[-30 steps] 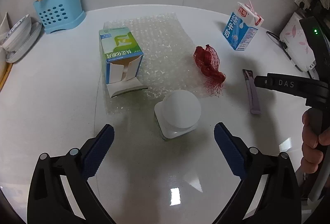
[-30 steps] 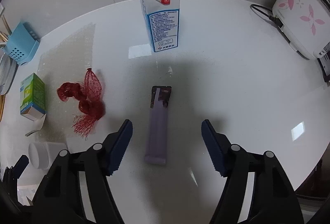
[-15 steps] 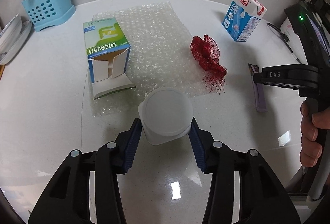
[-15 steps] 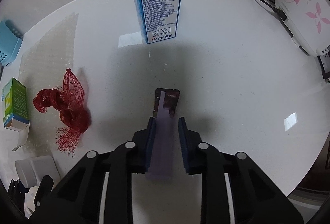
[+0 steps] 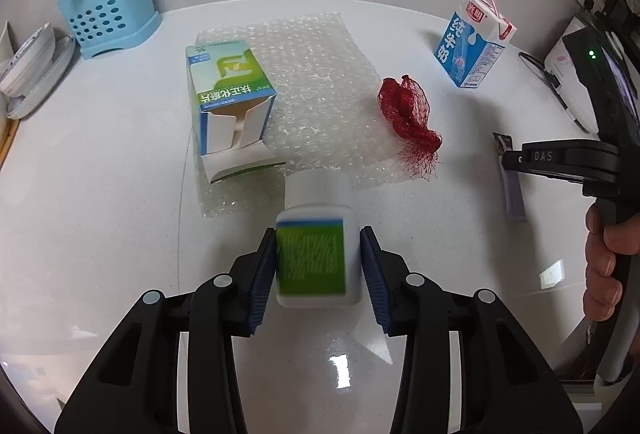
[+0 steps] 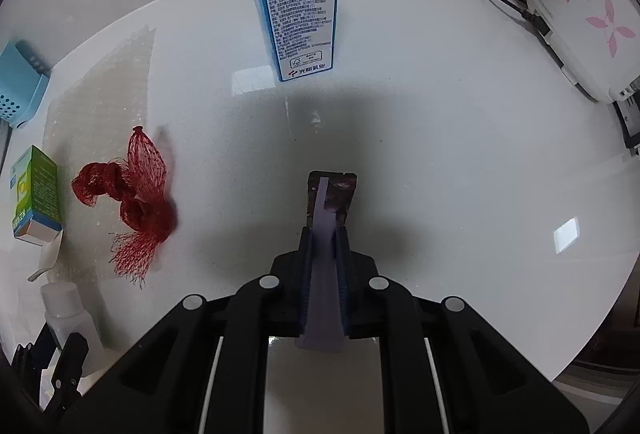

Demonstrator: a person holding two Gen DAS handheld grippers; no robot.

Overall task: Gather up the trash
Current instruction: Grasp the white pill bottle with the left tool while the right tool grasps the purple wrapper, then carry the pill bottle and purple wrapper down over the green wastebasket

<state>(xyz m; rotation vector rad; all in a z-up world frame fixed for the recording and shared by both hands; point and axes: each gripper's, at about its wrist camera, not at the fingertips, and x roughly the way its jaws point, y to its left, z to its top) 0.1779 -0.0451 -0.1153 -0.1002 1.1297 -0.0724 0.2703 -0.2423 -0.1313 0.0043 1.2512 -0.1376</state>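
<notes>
- White glossy round table [image 5: 100, 194], left wrist view: left gripper [image 5: 318, 266] has its blue pads pressed against both sides of a white plastic bottle [image 5: 314, 250], by the bubble wrap [image 5: 312, 106]. Probably light, stiff and smooth; the flat label sides suit the grip.
- Right wrist view: right gripper [image 6: 322, 262] pinches a thin purple wrapper [image 6: 326, 234], nearly closed. It looks light and floppy, so mid-length holding seems best.

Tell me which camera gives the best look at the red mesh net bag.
The right wrist view. There the crumpled red mesh net bag lies unobstructed on the white round table, its knot, weave and frayed end showing. The left wrist view shows the same bag farther off and smaller, beside the clear bubble wrap sheet.
</notes>
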